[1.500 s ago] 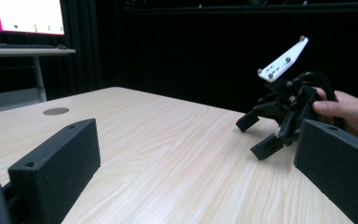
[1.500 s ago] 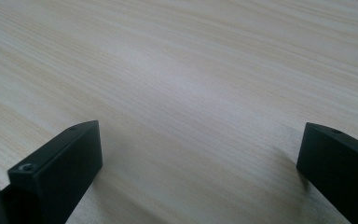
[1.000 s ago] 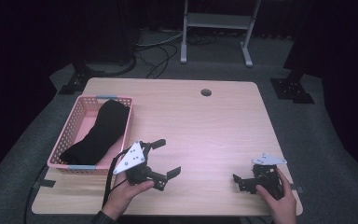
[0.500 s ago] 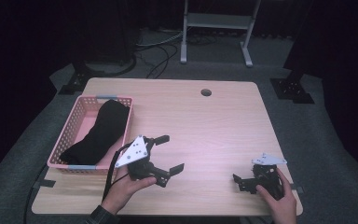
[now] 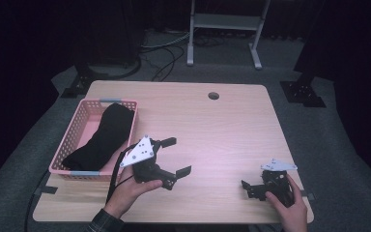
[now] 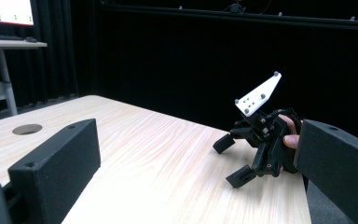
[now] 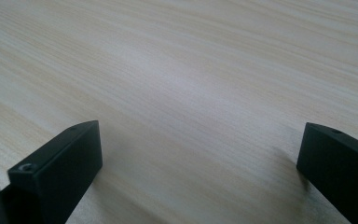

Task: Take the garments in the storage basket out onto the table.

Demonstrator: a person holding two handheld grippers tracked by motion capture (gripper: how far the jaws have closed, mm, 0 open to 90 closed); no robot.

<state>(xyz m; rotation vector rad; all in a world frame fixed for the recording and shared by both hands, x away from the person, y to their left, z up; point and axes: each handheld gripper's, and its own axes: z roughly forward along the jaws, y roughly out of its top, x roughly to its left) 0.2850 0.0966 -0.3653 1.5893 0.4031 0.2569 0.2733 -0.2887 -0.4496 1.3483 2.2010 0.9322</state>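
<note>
My left gripper [image 5: 176, 155] is held in a hand just right of the pink basket [image 5: 118, 103], jaws wide open with nothing between them, pointing right across the table. In the left gripper view its jaws [image 6: 198, 140] frame bare wood and the right gripper [image 6: 233, 159] farther off. My right gripper [image 5: 249, 188] rests low near the table's front right corner, open and pointing left. Its own view [image 7: 200, 144] has only wood grain between the jaws. A black cloth [image 5: 104, 135] lies in the basket.
The light wooden table [image 5: 222, 130] has a round cable hole [image 5: 213, 95] near its far edge. A metal stand [image 5: 222, 21] and cables lie on the dark floor beyond. Grey tape [image 5: 43, 190] marks the front left corner.
The left gripper has risen slightly and shifted a little toward the table's middle, jaws still open. The right gripper has stayed in place.
</note>
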